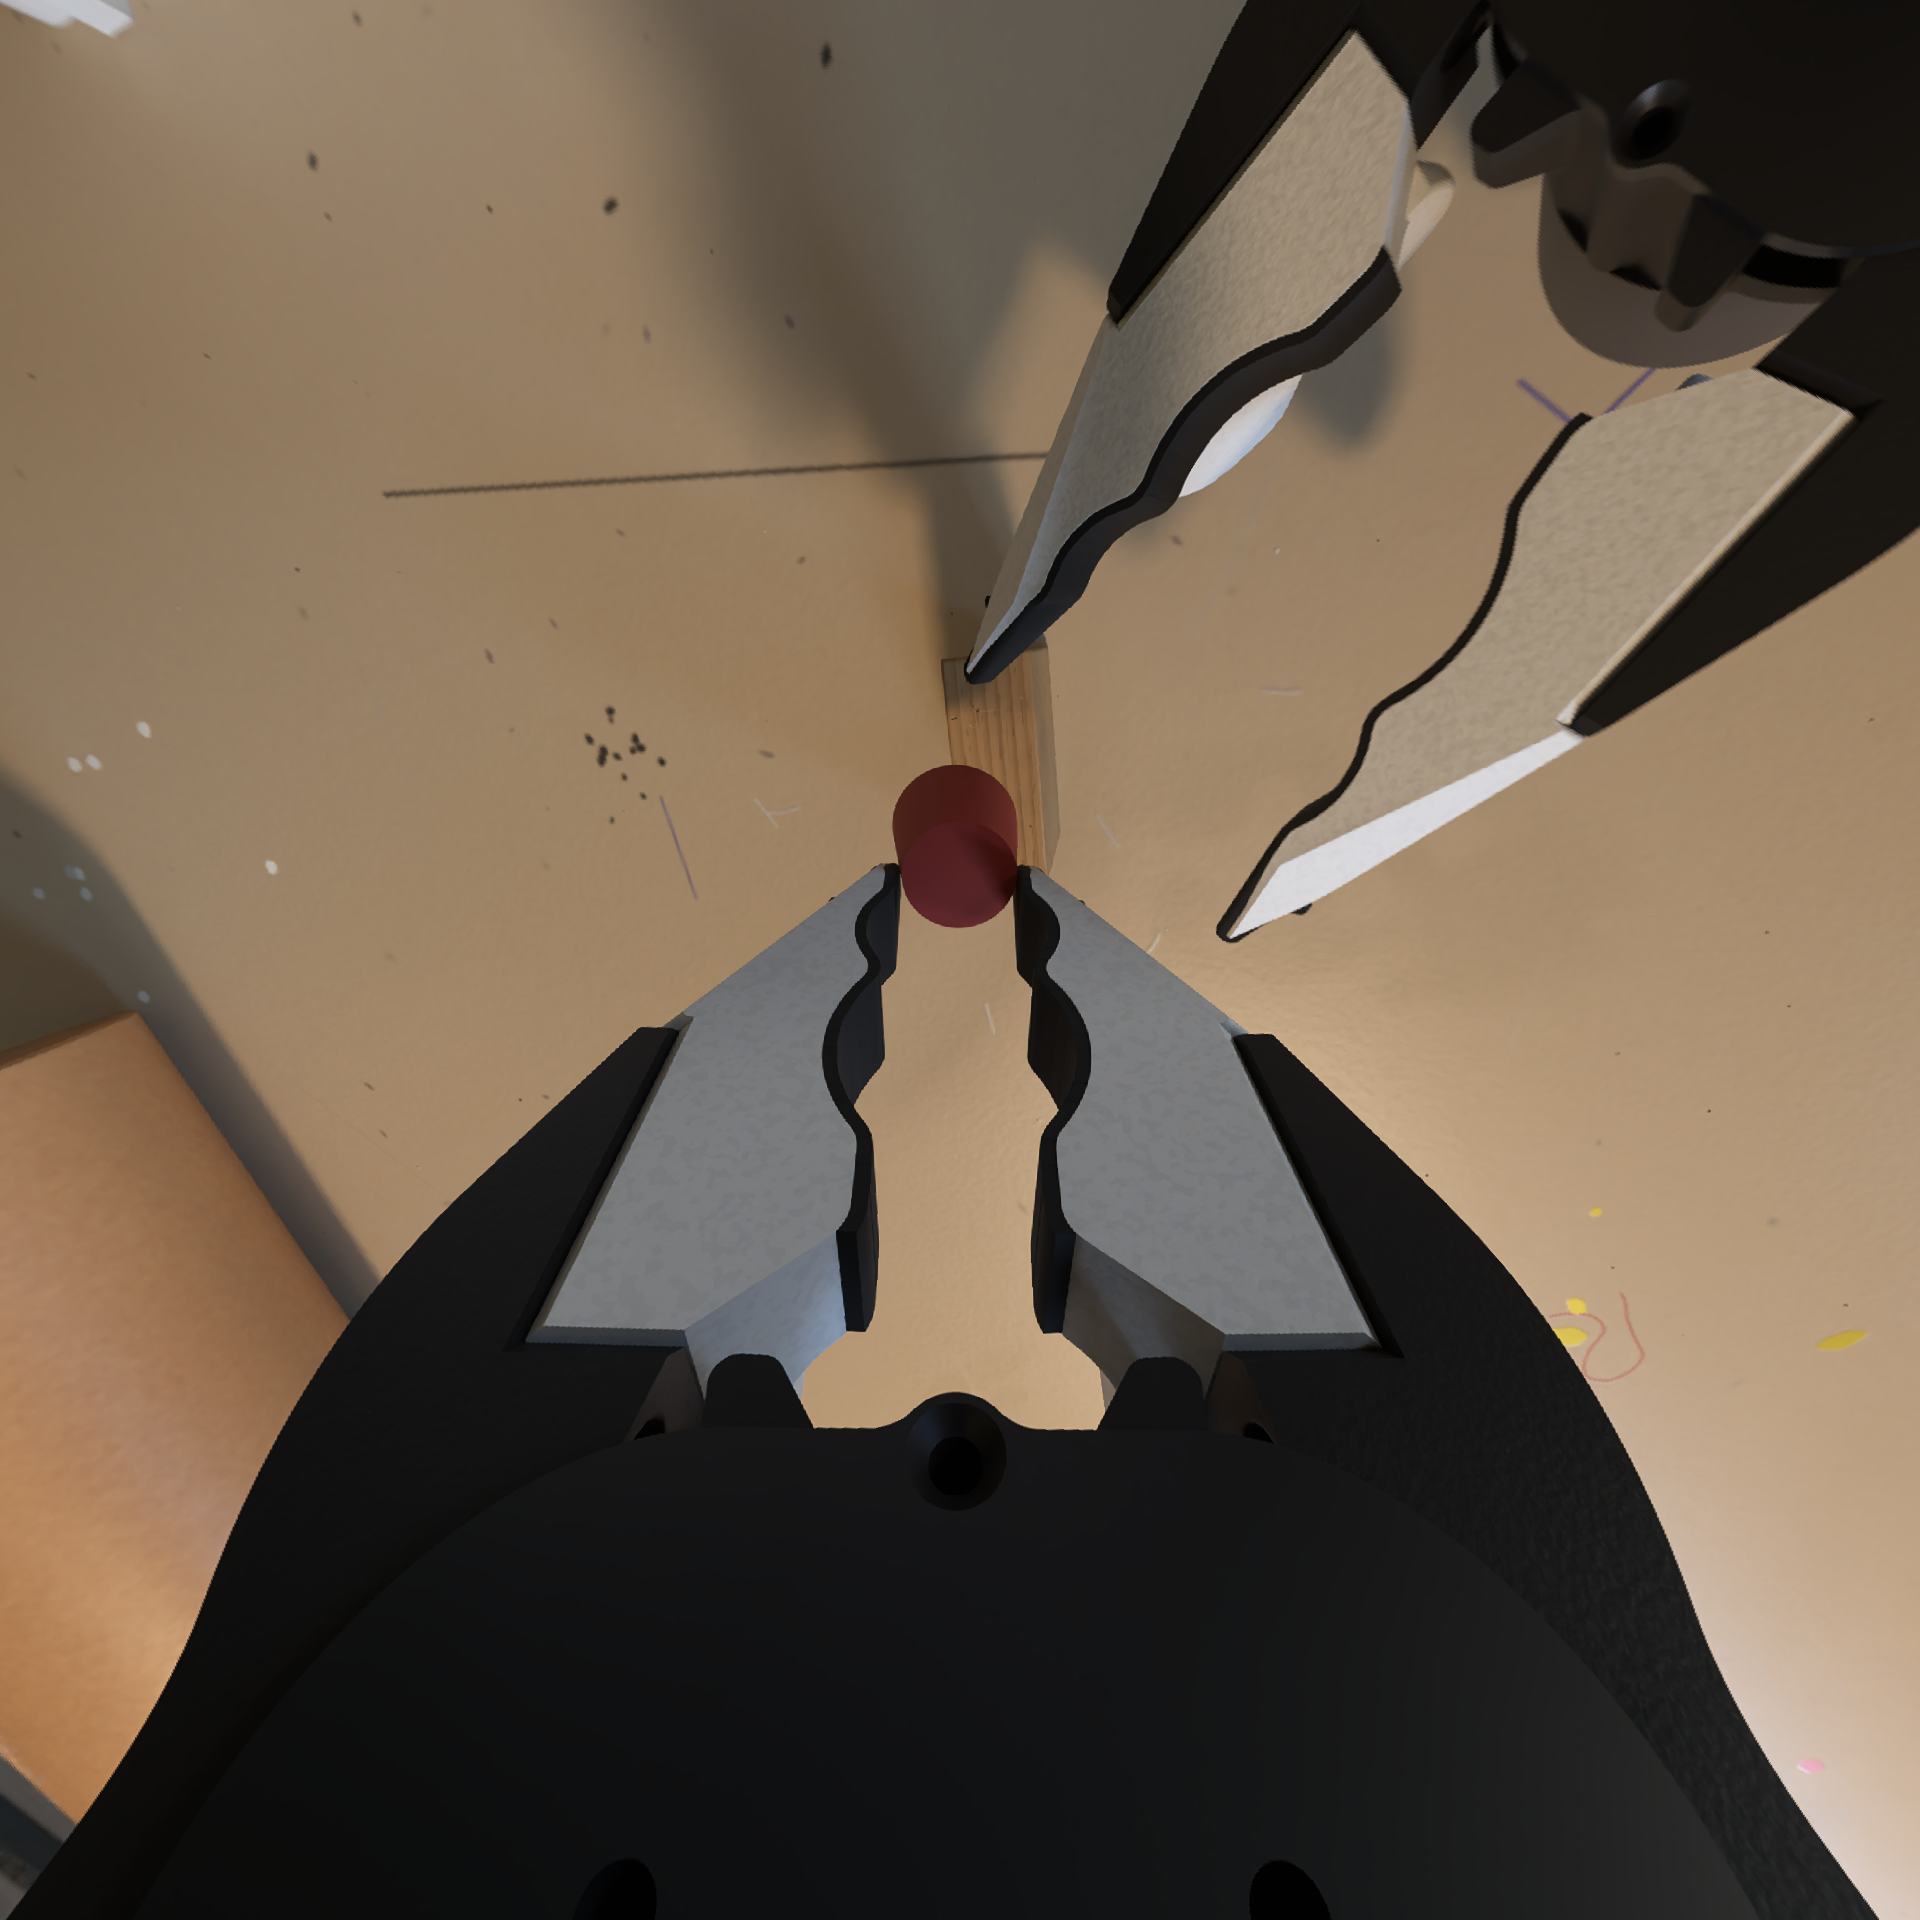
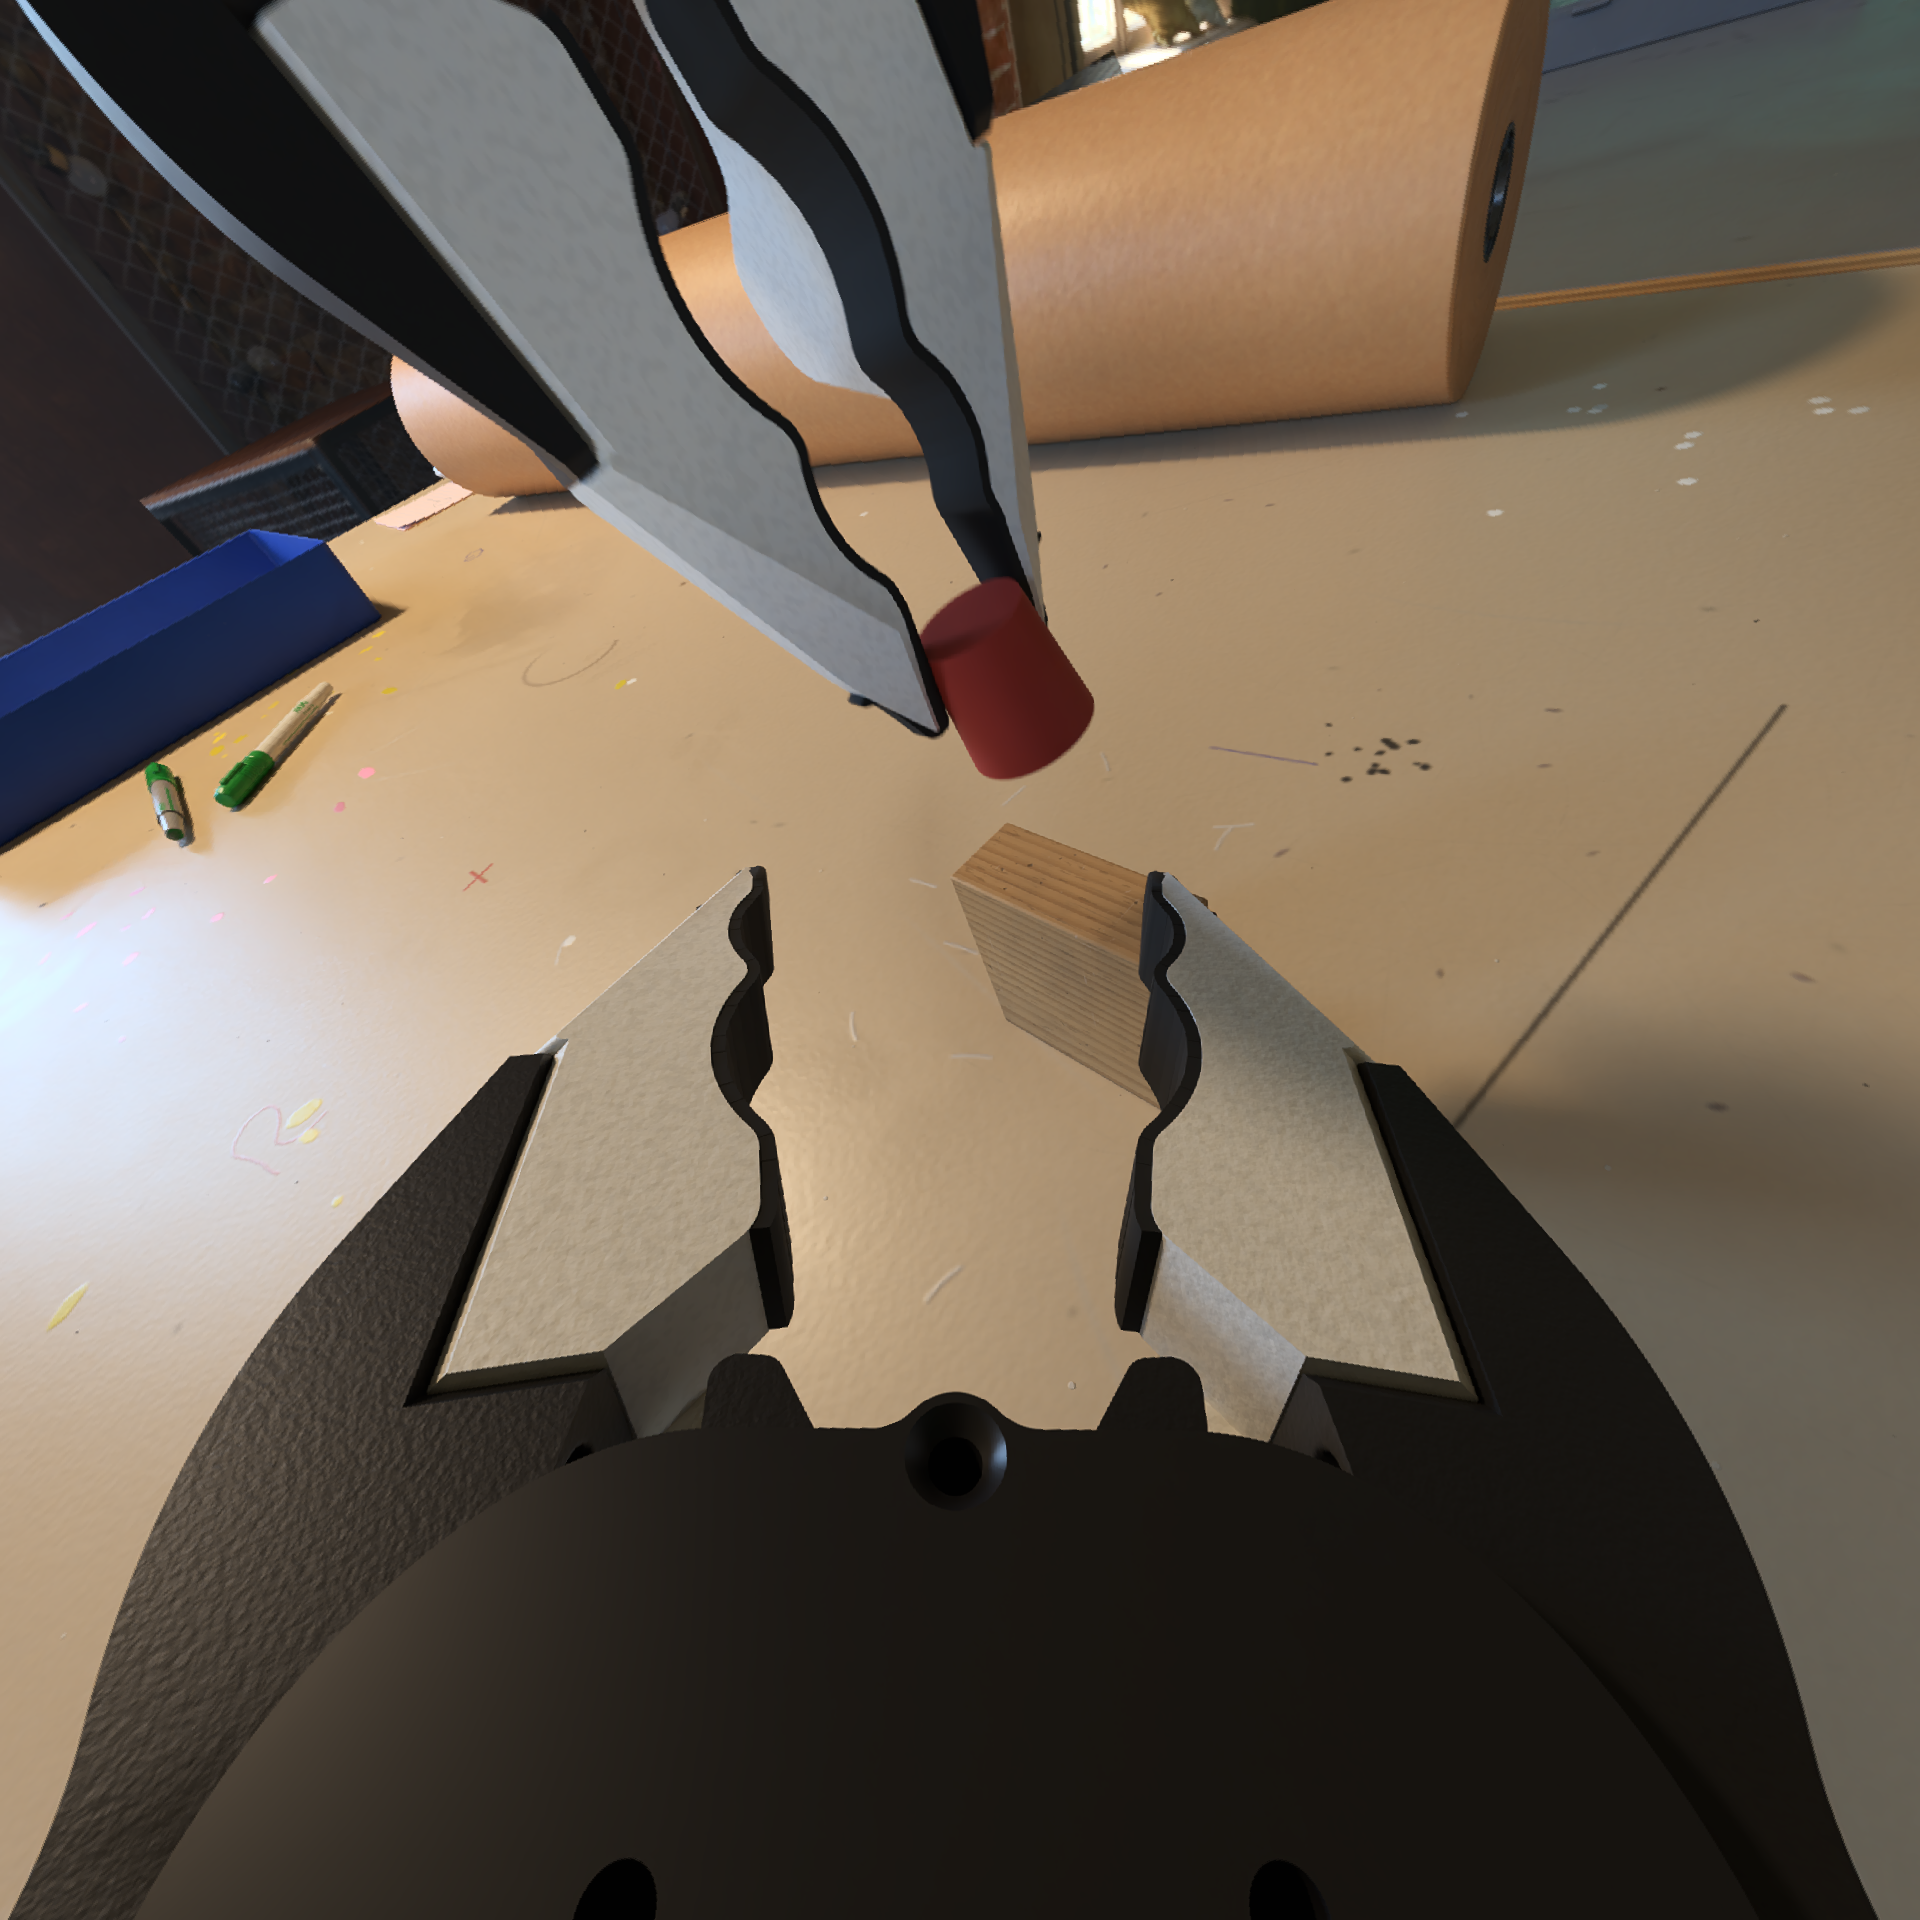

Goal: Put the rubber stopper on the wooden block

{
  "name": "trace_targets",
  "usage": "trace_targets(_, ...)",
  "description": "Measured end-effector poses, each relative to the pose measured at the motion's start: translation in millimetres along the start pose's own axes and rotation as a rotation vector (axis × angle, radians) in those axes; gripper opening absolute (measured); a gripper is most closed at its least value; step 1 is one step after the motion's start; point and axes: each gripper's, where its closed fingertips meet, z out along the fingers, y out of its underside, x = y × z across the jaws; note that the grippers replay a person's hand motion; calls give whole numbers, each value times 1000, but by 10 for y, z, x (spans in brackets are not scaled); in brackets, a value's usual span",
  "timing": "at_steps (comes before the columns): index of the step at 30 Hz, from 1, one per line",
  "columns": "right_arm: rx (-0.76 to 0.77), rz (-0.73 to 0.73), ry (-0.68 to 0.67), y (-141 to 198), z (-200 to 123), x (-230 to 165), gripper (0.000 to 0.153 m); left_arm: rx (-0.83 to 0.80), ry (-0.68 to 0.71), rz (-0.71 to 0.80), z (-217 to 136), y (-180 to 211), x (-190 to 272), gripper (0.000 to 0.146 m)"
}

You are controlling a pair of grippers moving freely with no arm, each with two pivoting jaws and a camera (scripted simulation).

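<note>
A dark red rubber stopper is pinched between the fingertips of my left gripper, which is shut on it. In the right wrist view the left gripper comes down from above and holds the stopper tilted in the air, a little above and beyond the wooden block. The block is a pale plywood piece lying on the tan table, partly hidden behind the stopper. My right gripper is open and empty, with its right fingertip beside the block. It also shows in the left wrist view.
A large roll of brown paper lies across the back of the table. A blue box stands at the left, with two green markers near it. The brown roll also shows at the lower left of the left wrist view.
</note>
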Motion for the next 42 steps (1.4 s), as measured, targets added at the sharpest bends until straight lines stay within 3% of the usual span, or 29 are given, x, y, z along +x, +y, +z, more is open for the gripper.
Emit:
trace_targets(11, -13, -7, -2, 23, -26, -10, 67, -141, 84, -87, 299, 8, 46, 22)
trace_targets(18, -17, -11, -1, 29, -25, -12, 66, -238, 62, -107, 330, 19, 73, 21)
trace_targets(30, -15, -10, -3, 28, -26, -12, 66, -248, 28, -126, 327, 24, 58, 22)
trace_targets(33, -14, -12, -3, 28, -27, -12, 66, -255, -25, -132, 310, 47, 10, 52)
trace_targets(34, -14, -12, -3, 29, -27, -11, 66, -253, -33, -134, 297, 48, 2, 56)
trace_targets(42, -14, -15, -4, 30, -29, -11, 66, -157, -89, -171, 36, 23, -64, 58)
